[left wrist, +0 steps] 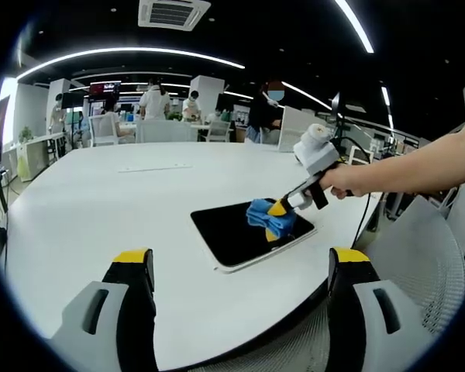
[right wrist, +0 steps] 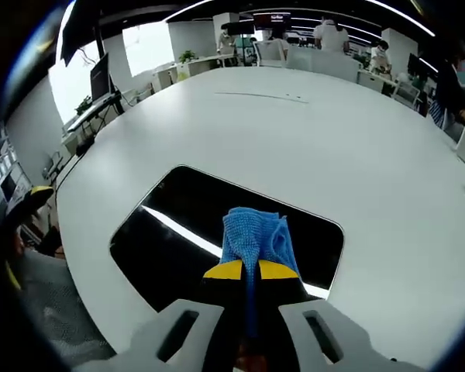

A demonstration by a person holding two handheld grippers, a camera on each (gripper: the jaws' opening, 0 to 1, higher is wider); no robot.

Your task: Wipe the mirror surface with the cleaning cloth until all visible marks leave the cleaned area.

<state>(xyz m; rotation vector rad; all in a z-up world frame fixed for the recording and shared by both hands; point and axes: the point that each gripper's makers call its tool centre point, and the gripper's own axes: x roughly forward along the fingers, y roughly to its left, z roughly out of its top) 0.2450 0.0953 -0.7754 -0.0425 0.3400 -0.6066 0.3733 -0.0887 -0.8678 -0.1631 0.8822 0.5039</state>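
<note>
One big white desk (left wrist: 101, 201) carries one mirror (left wrist: 240, 232), a dark rounded rectangle with a pale rim, lying flat near the desk edge closest to the person. On the mirror sits one blue cleaning cloth (left wrist: 270, 217), bunched up toward the glass's right end as the left gripper view has it.

There are two hand-held grippers. The right hand-held gripper (left wrist: 279, 221) reaches in from the right of the left gripper view, held by one bare hand (left wrist: 342, 180), its yellow-tipped jaws pressed together on the cloth and pushing it down against the mirror. In the right gripper view the same right hand-held gripper (right wrist: 252, 271) shows its two yellow tips closed tight with the cloth (right wrist: 254, 236) pinched between them, and the cloth fans out ahead over the glass (right wrist: 178, 225). One bright streak of reflected ceiling light crosses the mirror there.

The left hand-held gripper (left wrist: 244, 271) hangs above the near edge of the desk, its two jaws spread wide with nothing between them, well apart from the mirror.

One mesh chair back (left wrist: 418, 263) stands just beside the desk at the right of the left gripper view. Farther back in the room several people stand or sit among other desks; I count about five, though the distance makes that uncertain.
</note>
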